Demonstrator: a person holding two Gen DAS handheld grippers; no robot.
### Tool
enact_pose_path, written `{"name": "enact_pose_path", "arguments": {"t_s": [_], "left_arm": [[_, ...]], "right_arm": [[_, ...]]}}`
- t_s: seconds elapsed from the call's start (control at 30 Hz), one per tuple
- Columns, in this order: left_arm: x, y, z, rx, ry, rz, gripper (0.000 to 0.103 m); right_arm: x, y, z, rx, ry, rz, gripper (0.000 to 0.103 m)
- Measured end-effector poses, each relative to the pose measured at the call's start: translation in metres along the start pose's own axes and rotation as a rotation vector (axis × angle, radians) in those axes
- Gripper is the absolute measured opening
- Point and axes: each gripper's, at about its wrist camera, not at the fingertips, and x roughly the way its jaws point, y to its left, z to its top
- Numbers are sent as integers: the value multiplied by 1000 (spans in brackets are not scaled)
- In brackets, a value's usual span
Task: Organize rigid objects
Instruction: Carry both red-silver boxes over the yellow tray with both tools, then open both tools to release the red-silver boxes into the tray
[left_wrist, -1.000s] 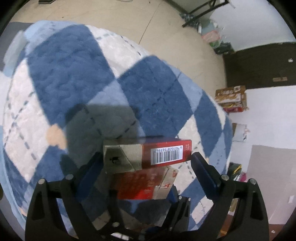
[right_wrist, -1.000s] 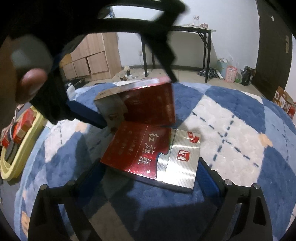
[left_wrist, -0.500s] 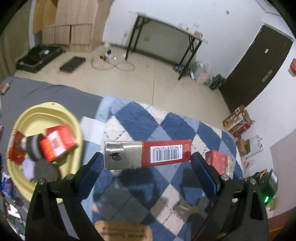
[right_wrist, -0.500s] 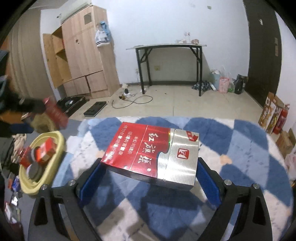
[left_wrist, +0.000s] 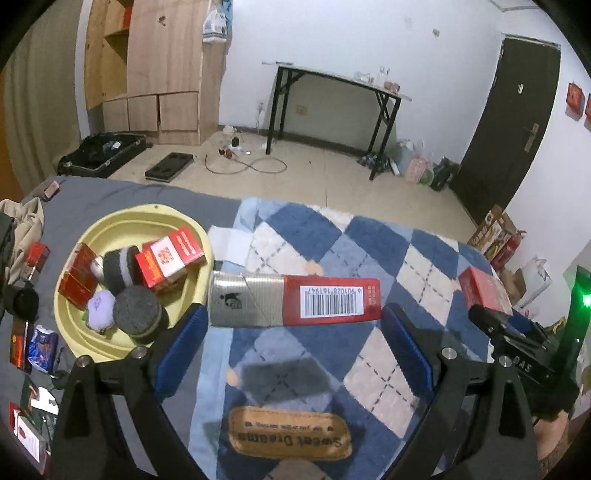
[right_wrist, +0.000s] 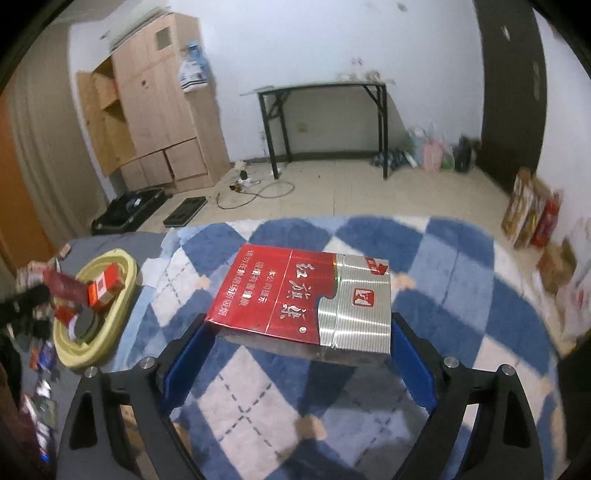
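blanket (left_wrist: 306, 229): blue-white diamond check | basin (left_wrist: 110, 229): yellow | carton (right_wrist: 306, 295): red-silver

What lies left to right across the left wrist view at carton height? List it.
Yellow basin with small red boxes and round sponges → silver-and-red carton clamped in the left gripper → blue checked blanket → red box in the right gripper.
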Motion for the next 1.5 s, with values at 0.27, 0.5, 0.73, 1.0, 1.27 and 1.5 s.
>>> {"name": "enact_pose_path", "arguments": {"t_s": [0.27,0.5,0.73,1.0,1.27,1.5], "left_arm": [[1,1,-2,5,-22,29,94],[6,8,-1,-27,-2,31,94],[1,33,12,-116,3,51,94],[-29,132,36,-238,-68,206,94],[-13,242,20,-304,1,242,94],[39,270,6,-370,49,184,94]], "right_arm": [[13,19,-3,-93,4,0,91],[20,24,-2,-105,11,8,90],[31,33,-2,-125,15,60,90],[51,133,25,-260,9,258,90],[105,265,26,-422,129,445,90],[147,319,18,-578,142,384,90]]}}
